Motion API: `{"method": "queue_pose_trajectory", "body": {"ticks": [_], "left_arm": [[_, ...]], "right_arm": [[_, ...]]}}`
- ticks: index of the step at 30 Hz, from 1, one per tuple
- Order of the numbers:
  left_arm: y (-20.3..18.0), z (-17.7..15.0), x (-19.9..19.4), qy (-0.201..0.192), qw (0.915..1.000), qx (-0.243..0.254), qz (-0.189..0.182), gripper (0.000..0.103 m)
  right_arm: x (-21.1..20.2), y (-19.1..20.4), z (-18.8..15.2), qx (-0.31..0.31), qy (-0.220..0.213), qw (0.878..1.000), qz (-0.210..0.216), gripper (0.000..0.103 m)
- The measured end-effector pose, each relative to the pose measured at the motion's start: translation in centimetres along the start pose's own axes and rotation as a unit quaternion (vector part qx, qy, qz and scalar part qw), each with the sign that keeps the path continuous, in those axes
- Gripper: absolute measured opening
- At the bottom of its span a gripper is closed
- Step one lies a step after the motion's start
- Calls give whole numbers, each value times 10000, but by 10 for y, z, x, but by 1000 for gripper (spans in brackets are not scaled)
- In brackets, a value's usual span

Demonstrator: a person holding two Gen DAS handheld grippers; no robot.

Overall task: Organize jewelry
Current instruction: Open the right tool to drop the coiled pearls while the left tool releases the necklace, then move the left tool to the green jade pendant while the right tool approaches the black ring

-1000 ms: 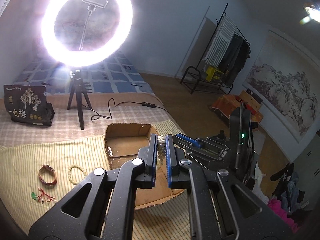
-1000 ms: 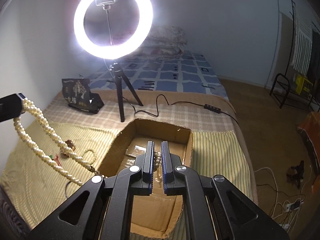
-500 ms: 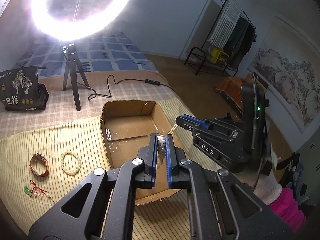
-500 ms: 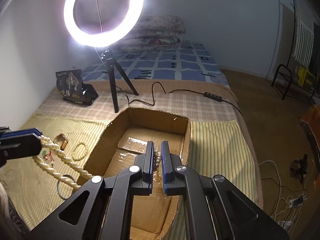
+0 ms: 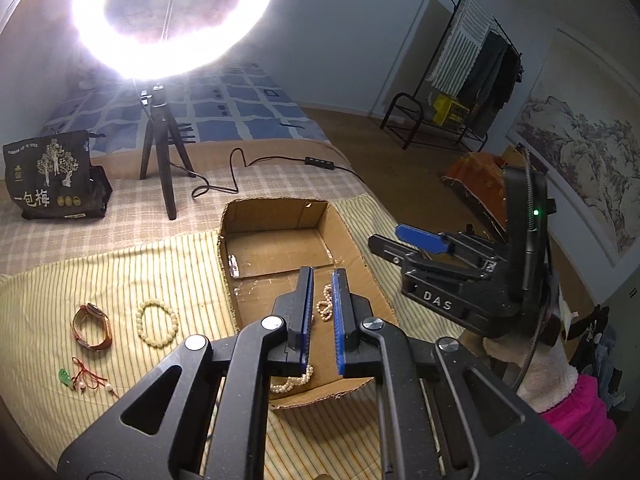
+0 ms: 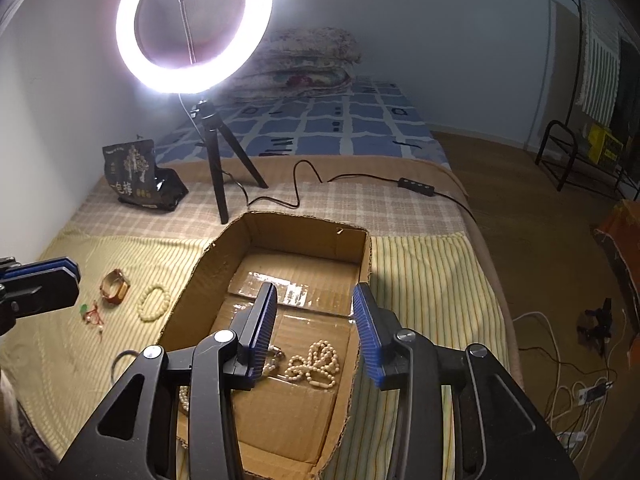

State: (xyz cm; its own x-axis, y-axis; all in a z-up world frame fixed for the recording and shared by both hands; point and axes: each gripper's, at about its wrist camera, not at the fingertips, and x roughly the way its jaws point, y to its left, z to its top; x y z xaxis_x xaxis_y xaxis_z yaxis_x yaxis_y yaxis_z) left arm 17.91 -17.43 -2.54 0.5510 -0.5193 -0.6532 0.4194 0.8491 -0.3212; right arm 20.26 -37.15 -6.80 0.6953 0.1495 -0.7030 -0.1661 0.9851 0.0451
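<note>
Pearl necklace (image 6: 316,364): a strand of small, round, cream-white beads, bunched into loose loops. It lies on the floor of the box, near the front end. One end runs under the left finger of my right tool and out of sight.
Cardboard box (image 6: 304,236): open-topped, brown, with shiny tape across its floor. It sits on the yellow striped cloth (image 6: 420,280) that covers the bed.
Right gripper (image 6: 315,288): I see its jaws spreading, with a wide gap between the blue pads. It hangs over the box. The pearls lie below the gap and the pads touch nothing.
Left gripper (image 5: 322,276): closed to its narrowest. Only a slim slot shows between the pads, and the pearls I see through it lie down in the box. From the right camera, no strand hangs from it.
Bead bracelet (image 6: 152,303): a pale ring of larger beads on the cloth, just left of the box.
Brown band (image 6: 115,286): a loop lying on the cloth beside the bracelet.
Red cord with green pendant (image 6: 91,313): on the cloth, near the band.
Ring light (image 6: 192,24): lit, on a small tripod behind the box.
</note>
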Motion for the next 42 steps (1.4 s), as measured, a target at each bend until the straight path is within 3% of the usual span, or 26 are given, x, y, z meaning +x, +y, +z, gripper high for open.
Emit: {"method": "queue_pose_trajectory", "body": {"ticks": [14,15,16,18,21,25,29,42], "left_arm": [[21,-7,-29,-82,9997,-30,231,8],[23,-7,-32,-92,9996,-36,250,13],[25,-8,-36,-116,9996,-41,270,25],[30,-9,-43,-193,9993,-44,326,39],[40,-11,-56,-282,9986,-16,458,39],[58,-14,-68,-304,9978,-65,589,39],[81,-17,-82,-349,9965,-151,744,39],[178,-39,-120,-326,9894,-710,1228,39]], "right_arm": [[-27,15,-4,-81,-17,9999,-73,39],[-30,17,-5,-86,-18,9999,-81,44],[-33,20,-5,-88,-34,9999,-104,50],[-39,24,-6,-103,-83,9998,-133,55],[-48,32,-7,-147,-129,9997,-131,56],[-59,46,-11,-177,-226,9994,-216,70],[-66,61,-15,-239,-262,9992,-168,71],[-65,140,-43,-705,-56,9955,627,71]]}}
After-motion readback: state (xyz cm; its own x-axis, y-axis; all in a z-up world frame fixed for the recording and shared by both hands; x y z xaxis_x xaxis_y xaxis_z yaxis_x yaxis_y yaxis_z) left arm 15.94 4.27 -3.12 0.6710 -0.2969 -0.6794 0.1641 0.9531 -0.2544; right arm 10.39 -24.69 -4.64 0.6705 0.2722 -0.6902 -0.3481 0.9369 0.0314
